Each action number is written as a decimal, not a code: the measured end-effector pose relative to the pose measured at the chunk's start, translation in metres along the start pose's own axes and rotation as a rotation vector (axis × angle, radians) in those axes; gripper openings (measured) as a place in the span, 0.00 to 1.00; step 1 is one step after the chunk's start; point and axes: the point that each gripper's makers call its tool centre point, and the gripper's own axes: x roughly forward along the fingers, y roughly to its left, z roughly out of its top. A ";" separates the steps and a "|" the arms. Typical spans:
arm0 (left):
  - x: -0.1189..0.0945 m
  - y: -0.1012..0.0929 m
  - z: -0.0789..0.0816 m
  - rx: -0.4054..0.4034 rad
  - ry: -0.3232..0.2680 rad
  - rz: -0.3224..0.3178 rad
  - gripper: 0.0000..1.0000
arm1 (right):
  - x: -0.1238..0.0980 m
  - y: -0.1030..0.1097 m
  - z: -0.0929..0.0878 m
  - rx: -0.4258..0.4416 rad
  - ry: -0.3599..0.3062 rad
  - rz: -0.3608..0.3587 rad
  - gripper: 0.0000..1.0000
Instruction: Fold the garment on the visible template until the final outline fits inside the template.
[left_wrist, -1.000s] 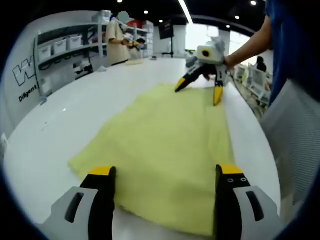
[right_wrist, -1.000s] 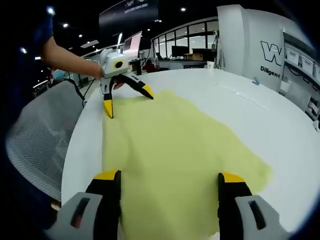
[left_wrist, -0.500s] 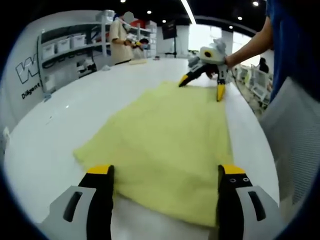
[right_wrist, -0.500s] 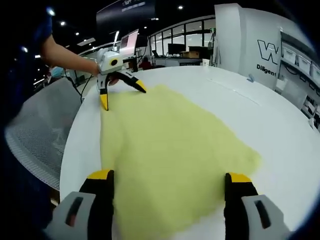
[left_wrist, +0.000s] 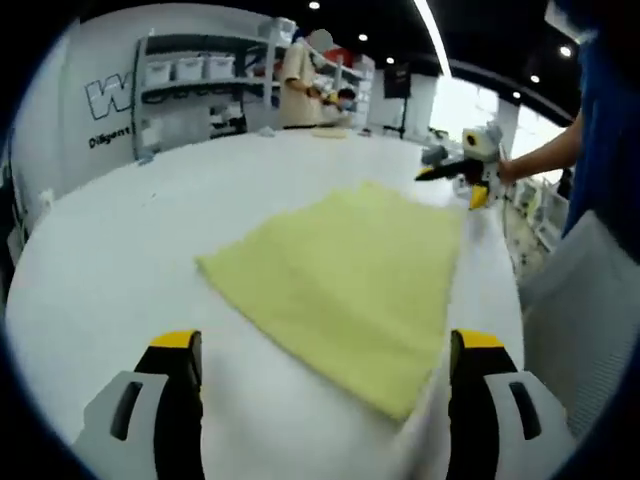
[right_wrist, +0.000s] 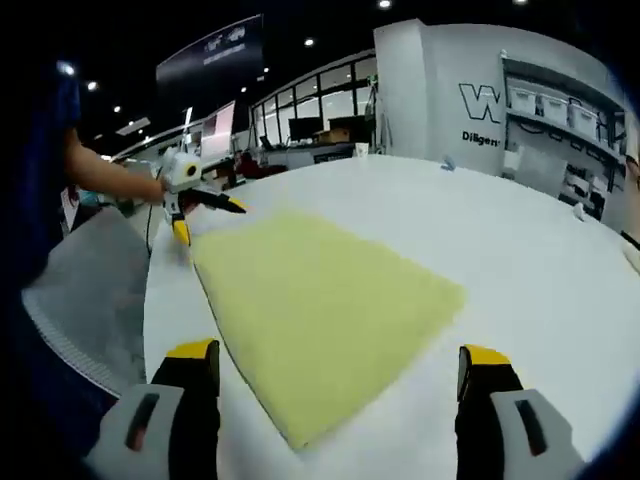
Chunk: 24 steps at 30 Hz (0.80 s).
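The pale yellow cloth garment (left_wrist: 345, 285) looks soft and matt, with a faintly fuzzy nap. Under it the white round table (left_wrist: 130, 270) is smooth and slightly glossy. The left gripper (left_wrist: 325, 345) has grey plastic jaws with glossy yellow tips.

The white wall (right_wrist: 440, 90) bears a large "W" above "Diligent".

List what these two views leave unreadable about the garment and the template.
- Template: no outline can be made out on the white table in either view.
- Yellow garment: type and fold layers unclear; fisheye blur.
- Near garment corner, left gripper view: smeared.
- Wall lettering: partly cut off.
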 end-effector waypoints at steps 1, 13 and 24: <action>-0.002 0.000 -0.002 -0.009 -0.001 0.005 0.99 | -0.001 0.001 0.000 -0.002 0.001 -0.002 0.99; -0.044 0.010 -0.023 -0.208 -0.037 0.123 0.99 | -0.055 -0.006 -0.003 0.121 -0.078 -0.140 0.99; -0.075 -0.011 -0.001 -0.327 -0.174 0.262 0.99 | -0.098 0.016 0.020 0.287 -0.286 -0.246 0.99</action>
